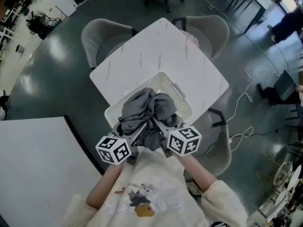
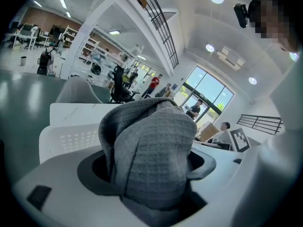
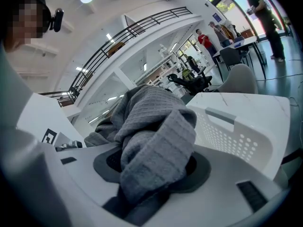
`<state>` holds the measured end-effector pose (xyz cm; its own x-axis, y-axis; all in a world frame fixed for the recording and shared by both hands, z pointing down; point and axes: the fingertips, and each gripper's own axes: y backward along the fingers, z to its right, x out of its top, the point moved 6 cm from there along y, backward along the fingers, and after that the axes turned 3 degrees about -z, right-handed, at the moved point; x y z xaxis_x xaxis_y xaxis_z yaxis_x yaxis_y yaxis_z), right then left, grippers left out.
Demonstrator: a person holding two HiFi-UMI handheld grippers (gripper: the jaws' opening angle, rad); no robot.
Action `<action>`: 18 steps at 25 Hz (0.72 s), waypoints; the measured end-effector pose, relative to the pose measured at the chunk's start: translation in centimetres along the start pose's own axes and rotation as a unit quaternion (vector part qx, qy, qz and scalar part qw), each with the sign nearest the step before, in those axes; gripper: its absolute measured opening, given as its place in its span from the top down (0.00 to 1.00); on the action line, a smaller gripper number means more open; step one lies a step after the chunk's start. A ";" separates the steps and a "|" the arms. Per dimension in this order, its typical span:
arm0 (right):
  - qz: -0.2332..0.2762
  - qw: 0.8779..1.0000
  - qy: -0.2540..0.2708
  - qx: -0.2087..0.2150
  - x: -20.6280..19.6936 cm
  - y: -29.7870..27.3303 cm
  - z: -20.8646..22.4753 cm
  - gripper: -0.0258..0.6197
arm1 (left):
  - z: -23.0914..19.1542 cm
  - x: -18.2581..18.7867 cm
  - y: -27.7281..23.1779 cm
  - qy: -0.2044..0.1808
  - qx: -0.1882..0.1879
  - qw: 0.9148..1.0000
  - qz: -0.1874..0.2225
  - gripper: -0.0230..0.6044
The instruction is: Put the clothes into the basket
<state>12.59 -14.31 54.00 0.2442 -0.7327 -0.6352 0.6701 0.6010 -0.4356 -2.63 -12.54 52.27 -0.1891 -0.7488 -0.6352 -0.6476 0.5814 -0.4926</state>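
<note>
- Jaws of the left gripper (image 1: 141, 132) are clenching a fold of the grey clothes (image 1: 147, 111), low in the frame just left of centre in the head view.
- Grey clothes are bunching up in one heap at the frame's centre, sitting over the white basket (image 1: 185, 106) and rising above its rim.
- Right gripper (image 1: 159, 127), just right of centre, is clamping another fold of the same heap, close beside the left one.
- White perforated basket is standing at the near edge of the pale worktop (image 1: 161, 56).
- Grey chairs (image 1: 208, 30) are ringing the worktop.
</note>
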 end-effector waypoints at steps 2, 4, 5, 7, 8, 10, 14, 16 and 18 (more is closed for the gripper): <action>-0.004 1.000 -0.002 -0.008 -0.3 -0.3 0.3 0.65 | -0.4 -0.2 -0.4 0.000 0.002 1.000 -0.004 0.40; -0.005 1.000 -0.001 -0.013 -0.5 -0.5 0.5 0.65 | -0.7 -0.4 -0.6 0.000 0.004 1.000 -0.003 0.40; -0.006 1.000 0.001 -0.014 -0.5 -0.5 0.5 0.65 | -0.7 -0.5 -0.7 0.000 0.004 1.000 -0.002 0.40; -0.011 1.000 0.003 -0.018 -0.4 -0.8 0.7 0.65 | -1.0 -0.5 -0.9 0.002 0.005 1.000 0.002 0.40; -0.014 1.000 0.003 -0.021 -0.3 -1.1 0.8 0.65 | -1.2 -0.5 -1.1 0.003 0.007 1.000 0.002 0.40; -0.020 0.999 0.001 -0.029 -0.4 -1.6 1.1 0.65 | -1.7 -0.5 -1.5 0.002 0.012 1.000 -0.002 0.40; -0.028 0.999 0.003 -0.043 -0.4 -2.6 1.4 0.65 | -2.8 -0.5 -2.1 0.018 0.015 1.000 -0.005 0.40; -0.035 0.998 0.007 -0.047 -0.3 -3.2 1.5 0.65 | -3.4 -0.4 -2.3 0.029 0.019 0.999 -0.005 0.40; -0.043 0.998 0.007 -0.051 -0.3 -3.8 1.7 0.65 | -3.8 -0.5 -2.4 0.035 0.024 0.999 -0.006 0.40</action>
<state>11.17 -16.88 56.94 0.1778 -0.7787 -0.6016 0.6136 0.5657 -0.5509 -3.76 -14.81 56.04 -0.2347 -0.7753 -0.5864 -0.6137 0.5860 -0.5292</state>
